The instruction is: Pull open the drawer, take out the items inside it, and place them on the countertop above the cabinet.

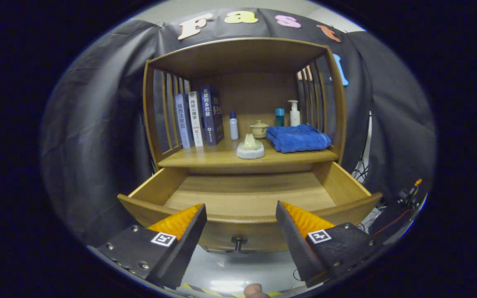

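Note:
The wooden drawer (346, 186) stands pulled out below the countertop (205, 159), and its bare floor shows with nothing lying on it. Its small dark knob (238, 241) sits on the front panel, between my fingers and a little below their tips. My gripper (240, 209) is open, its tips spread wide just in front of the drawer's front edge, holding nothing. On the countertop rest a folded blue towel (298, 138) on the right, a pale object on a white round base (250, 148) at the front middle, and a small lidded pot (259, 129) behind it.
Three upright books (199, 118) lean at the countertop's left, beside a small white bottle (233, 126). A teal container (279, 117) and a pump bottle (294, 113) stand at the back right. Slatted sides and a top panel enclose the shelf. Cables lie on the floor to the right.

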`<state>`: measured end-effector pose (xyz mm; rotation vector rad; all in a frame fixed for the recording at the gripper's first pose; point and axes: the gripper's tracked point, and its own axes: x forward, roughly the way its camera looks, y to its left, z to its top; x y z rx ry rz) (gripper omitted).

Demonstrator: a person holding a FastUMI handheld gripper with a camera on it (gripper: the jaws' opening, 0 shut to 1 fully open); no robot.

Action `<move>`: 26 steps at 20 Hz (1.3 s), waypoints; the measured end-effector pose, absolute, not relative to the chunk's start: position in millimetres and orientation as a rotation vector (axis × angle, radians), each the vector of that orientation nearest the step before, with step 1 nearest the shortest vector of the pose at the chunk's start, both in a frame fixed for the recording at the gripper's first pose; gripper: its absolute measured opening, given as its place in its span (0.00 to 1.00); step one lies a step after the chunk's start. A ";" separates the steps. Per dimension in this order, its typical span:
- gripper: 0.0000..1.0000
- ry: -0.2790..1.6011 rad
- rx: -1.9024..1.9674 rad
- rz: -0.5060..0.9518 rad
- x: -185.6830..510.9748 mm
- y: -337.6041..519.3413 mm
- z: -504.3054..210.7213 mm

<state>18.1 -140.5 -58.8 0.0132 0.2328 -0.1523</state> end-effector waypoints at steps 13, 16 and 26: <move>1.00 0.279 -0.040 -0.118 3.2 -129.9 -149.6; 1.00 0.285 -0.037 -0.137 12.6 -132.6 -157.9; 0.97 0.240 -0.125 -0.240 34.6 -140.6 -167.9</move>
